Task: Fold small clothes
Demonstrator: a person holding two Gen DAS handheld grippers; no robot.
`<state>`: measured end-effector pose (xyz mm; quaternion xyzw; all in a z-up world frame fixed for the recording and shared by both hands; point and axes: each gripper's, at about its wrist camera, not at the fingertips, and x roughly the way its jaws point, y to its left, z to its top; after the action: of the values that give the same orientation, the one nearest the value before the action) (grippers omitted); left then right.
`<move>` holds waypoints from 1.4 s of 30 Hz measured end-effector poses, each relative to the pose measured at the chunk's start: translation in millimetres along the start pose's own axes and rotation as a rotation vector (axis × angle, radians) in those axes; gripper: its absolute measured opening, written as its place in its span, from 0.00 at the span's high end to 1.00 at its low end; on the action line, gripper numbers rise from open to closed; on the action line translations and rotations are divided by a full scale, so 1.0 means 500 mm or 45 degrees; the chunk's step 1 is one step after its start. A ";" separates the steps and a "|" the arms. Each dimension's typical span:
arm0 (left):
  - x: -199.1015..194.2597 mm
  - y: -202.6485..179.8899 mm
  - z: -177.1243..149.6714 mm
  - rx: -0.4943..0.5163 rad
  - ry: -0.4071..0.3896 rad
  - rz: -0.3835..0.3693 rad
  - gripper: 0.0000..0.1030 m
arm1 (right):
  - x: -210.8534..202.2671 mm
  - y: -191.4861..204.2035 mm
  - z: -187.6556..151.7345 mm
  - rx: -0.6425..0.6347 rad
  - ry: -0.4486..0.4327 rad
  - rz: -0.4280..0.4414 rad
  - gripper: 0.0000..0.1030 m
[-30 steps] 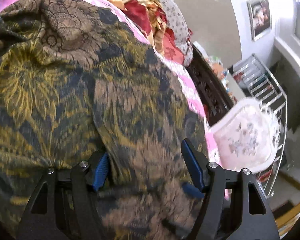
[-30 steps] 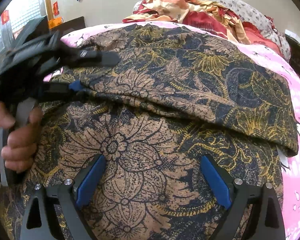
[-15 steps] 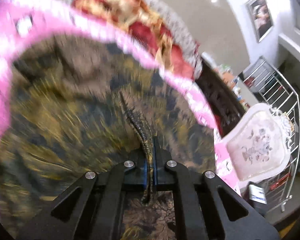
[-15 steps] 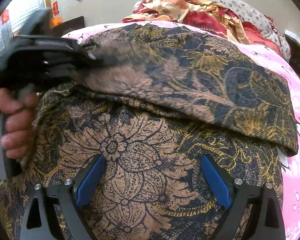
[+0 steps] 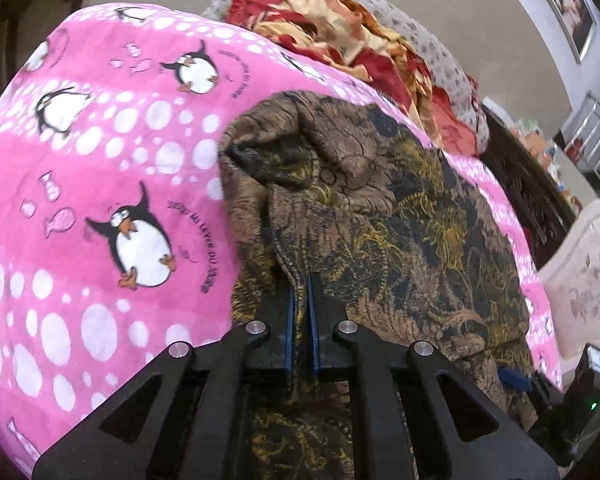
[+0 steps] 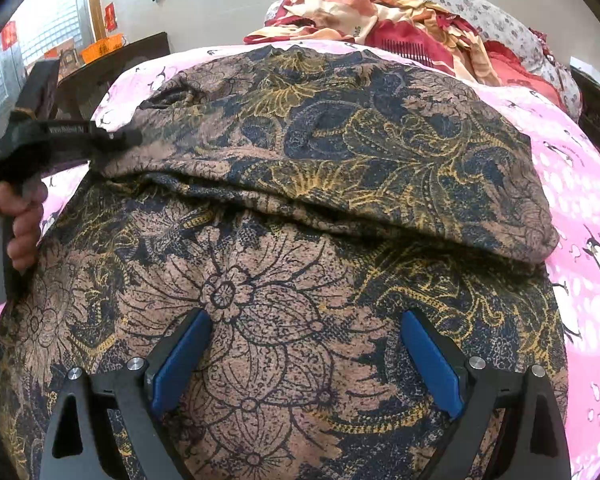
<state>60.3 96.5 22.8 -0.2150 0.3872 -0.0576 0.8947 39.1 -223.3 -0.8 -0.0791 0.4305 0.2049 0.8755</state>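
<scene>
The patterned cloth (image 6: 300, 208), brown with dark blue and gold flowers, lies spread over a pink penguin blanket (image 5: 100, 184) on a bed. Its far part is already doubled back toward the near part, so a thick rounded fold runs across the middle, seen from the right wrist camera. The near part lies flat and single under the right gripper (image 6: 304, 356).

The left gripper (image 5: 299, 300) has its jaws pressed together on a raised ridge of the cloth's edge, on the left side of the pile; the fabric runs up out of the 2 blue pads in a narrow crest. In the right wrist view this same gripper (image 6: 134, 138) meets the left end of the fold, with the person's hand (image 6: 18, 224) around its handle. The right gripper's jaws are spread wide, with nothing between the pads; whether they touch the cloth below cannot be told.

The step in hand looks like the start of a second fold: 1 edge is pinched, and the other side is not yet taken. The next move likely calls for carrying the pinched edge across while keeping the layers together, and for the right gripper either to pin the flat part down or to close on the matching edge. A loose heap of red and cream bedding (image 6: 380, 12) sits beyond, clear of the work.
</scene>
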 end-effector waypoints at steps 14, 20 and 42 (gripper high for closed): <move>-0.024 -0.109 0.029 0.128 -0.227 0.202 0.33 | -0.012 0.006 0.022 0.019 0.026 0.009 0.30; 0.066 -0.056 -0.004 0.135 -0.030 0.364 0.38 | -0.099 -0.109 0.116 0.185 -0.246 -0.035 0.69; 0.072 -0.044 0.000 0.093 -0.061 0.404 0.38 | 0.107 -0.325 0.227 0.448 -0.069 -0.105 0.59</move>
<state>86.6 67.0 8.0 -0.1197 0.3924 0.0756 0.9088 219.7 -318.9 21.0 0.0635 0.4324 0.0924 0.8947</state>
